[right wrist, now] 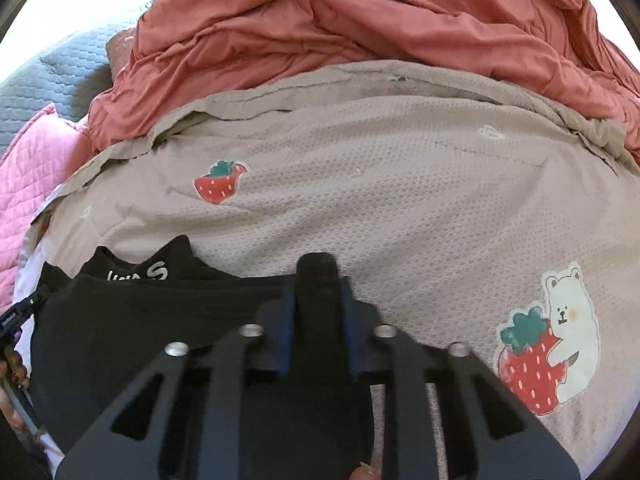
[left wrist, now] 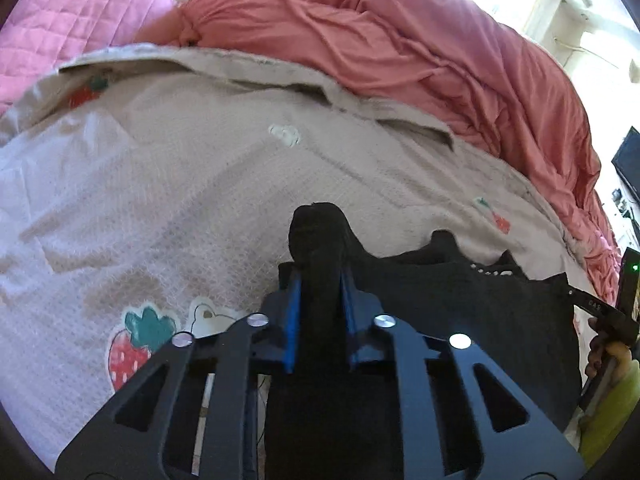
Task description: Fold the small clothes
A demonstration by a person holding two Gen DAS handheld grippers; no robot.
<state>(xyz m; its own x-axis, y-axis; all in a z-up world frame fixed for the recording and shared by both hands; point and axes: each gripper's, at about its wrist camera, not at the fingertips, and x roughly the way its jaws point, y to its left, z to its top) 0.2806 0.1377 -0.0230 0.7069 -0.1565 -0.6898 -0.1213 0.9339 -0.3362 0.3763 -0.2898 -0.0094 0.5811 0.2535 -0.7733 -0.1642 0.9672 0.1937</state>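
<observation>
one black garment (left wrist: 460,312), soft, light, limp; spread on the bedsheet (left wrist: 200,184) between my jaws. left gripper (left wrist: 318,280) and right gripper (right wrist: 318,292) each clenched on a bunched corner; i'd hold at the edges.

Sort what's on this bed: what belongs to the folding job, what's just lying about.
Part of the job:
- black garment
- left tongs, shut on the garment's edge
- right tongs, shut on its other edge

Just lying about:
- beige strawberry-print sheet
- salmon duvet
- pink quilt
- grey quilted cover
</observation>
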